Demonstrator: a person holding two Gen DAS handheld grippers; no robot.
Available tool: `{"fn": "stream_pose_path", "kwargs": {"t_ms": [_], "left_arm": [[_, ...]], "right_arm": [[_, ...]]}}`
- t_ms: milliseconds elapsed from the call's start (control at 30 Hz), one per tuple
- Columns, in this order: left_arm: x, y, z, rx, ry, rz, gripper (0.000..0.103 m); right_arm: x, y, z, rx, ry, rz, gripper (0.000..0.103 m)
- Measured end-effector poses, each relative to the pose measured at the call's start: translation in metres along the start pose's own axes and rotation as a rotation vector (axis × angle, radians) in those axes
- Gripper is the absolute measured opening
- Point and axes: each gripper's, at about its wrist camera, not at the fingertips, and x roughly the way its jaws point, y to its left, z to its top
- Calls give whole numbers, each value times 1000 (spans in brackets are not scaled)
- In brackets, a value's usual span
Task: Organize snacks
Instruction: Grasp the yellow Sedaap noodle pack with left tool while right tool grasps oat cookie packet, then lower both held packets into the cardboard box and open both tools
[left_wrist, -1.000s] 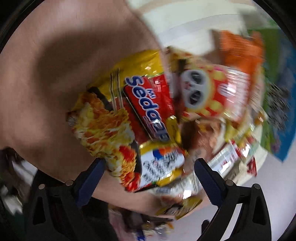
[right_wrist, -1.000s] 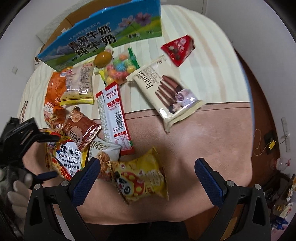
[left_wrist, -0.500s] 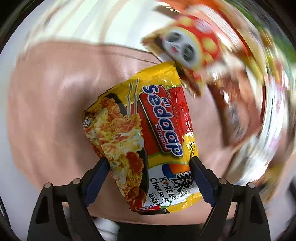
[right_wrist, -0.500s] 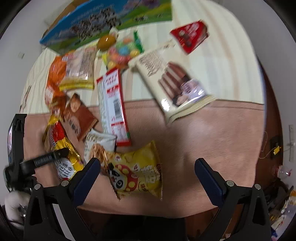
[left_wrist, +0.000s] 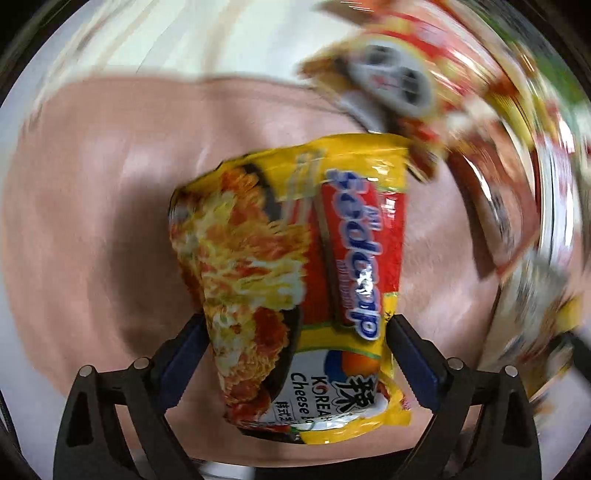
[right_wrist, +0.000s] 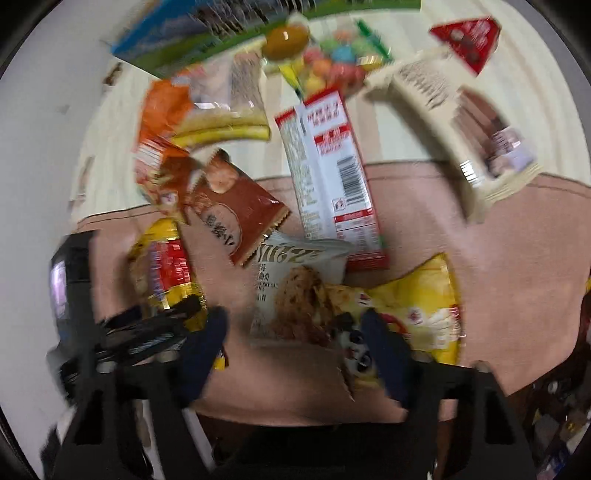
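left wrist view: yellow sedaap noodle packet (left_wrist: 295, 280) lodged between the blue pads of the left gripper (left_wrist: 295, 354), apparently clamped at its lower end, above a pink cloth (left_wrist: 92, 221). beyond the fingertips, up and to the right, a blurred panda snack bag (left_wrist: 391, 81). right wrist view: right gripper (right_wrist: 295, 354) spread wide, holding nothing, fingers straddling a white cookie packet (right_wrist: 295, 291) and the panda bag. further ahead, still strewn across cloth and striped sheet: brown biscuit pack (right_wrist: 236, 218), red-and-white stick pack (right_wrist: 328, 170), cream wafer box (right_wrist: 458, 129), orange pack (right_wrist: 162, 110), candy bag (right_wrist: 332, 59), red triangle pack (right_wrist: 469, 37). sorting judged barely begun: one packet in hand, most snacks left unsorted.
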Motion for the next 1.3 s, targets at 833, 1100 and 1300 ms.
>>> {"fn": "stream_pose_path", "kwargs": {"t_ms": [833,1100,1300], "left_arm": [[-14,9,-12,185,-97,17,85],[-54,16,-65,136,-79,42,84],[-134,5,-57,173,-181,23,84]], "right_arm": [[41,37,-20,-40,42,-161,49],[-6,34,-64,-102,47,-49,47],[-74,35,-59,-125,-52,47,47]]}}
